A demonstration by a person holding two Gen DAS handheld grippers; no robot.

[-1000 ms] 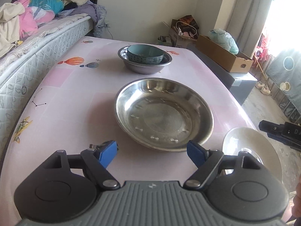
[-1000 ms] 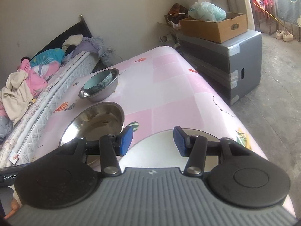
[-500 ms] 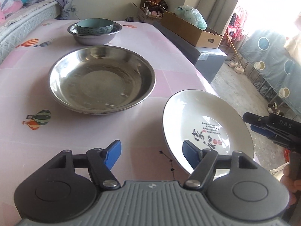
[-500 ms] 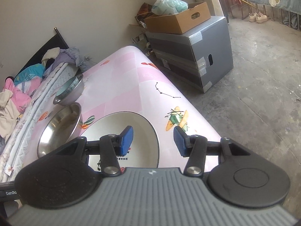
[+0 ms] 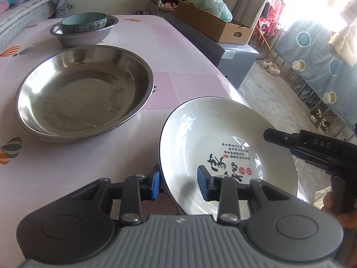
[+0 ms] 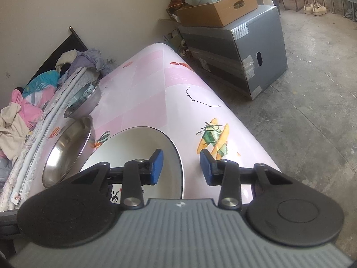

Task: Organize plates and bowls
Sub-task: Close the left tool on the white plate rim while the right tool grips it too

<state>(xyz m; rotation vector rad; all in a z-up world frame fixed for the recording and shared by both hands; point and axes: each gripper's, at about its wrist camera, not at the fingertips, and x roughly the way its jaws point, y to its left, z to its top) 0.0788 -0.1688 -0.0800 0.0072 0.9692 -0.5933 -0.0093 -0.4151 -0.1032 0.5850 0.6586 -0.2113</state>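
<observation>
White plate (image 5: 223, 138), table (image 5: 174, 51) edge: both grippers' fingers wide, straddling rim at 7 and 3 o'clock; uneven closing risks tipping it floorward.

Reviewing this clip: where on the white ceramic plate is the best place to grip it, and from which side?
Its thin raised rim. The white plate lies flat near the table corner, so the left gripper, open with fingers either side of the near-left rim, can probably pinch there; the right gripper straddles the opposite edge.

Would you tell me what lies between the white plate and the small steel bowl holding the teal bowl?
The large steel basin lies between the white plate and the small steel bowl, in the left wrist view.
</observation>
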